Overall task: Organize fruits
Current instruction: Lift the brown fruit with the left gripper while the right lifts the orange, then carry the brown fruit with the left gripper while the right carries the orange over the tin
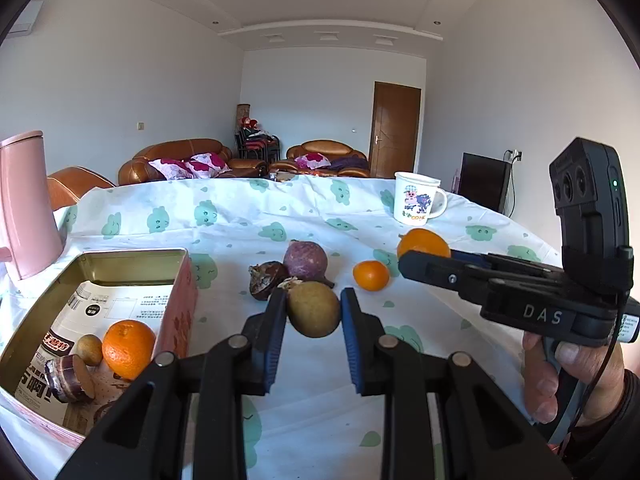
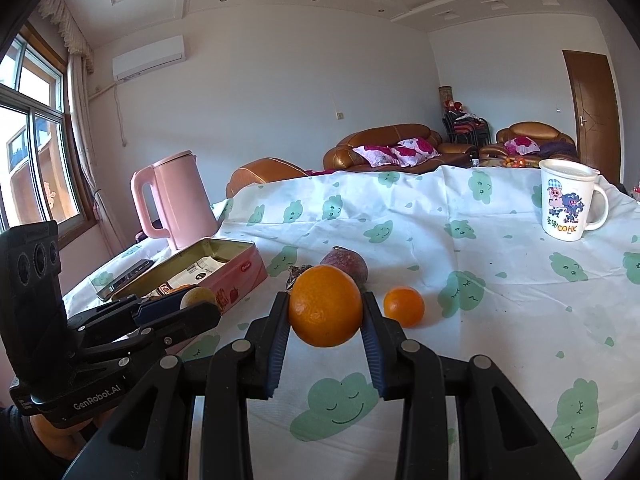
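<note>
My left gripper [image 1: 313,304] is shut on a brown-green pear [image 1: 314,309], held just above the tablecloth. My right gripper [image 2: 325,309] is shut on a large orange [image 2: 325,306]; it also shows in the left wrist view [image 1: 424,242]. A small tangerine [image 1: 371,275] [image 2: 404,306], a purple passion fruit [image 1: 305,260] [image 2: 346,264] and a dark dried fruit [image 1: 267,279] lie on the cloth. The open pink tin [image 1: 176,304] [image 2: 240,272] holds an orange [image 1: 128,348], a small brown fruit [image 1: 90,349] and a wrapped piece [image 1: 66,376].
A pink kettle [image 1: 24,208] [image 2: 176,200] stands behind the tin at the left. A white cartoon mug [image 1: 416,198] [image 2: 566,206] stands at the far right. A dark flat object [image 2: 124,276] lies beside the tin. Sofas stand beyond the table.
</note>
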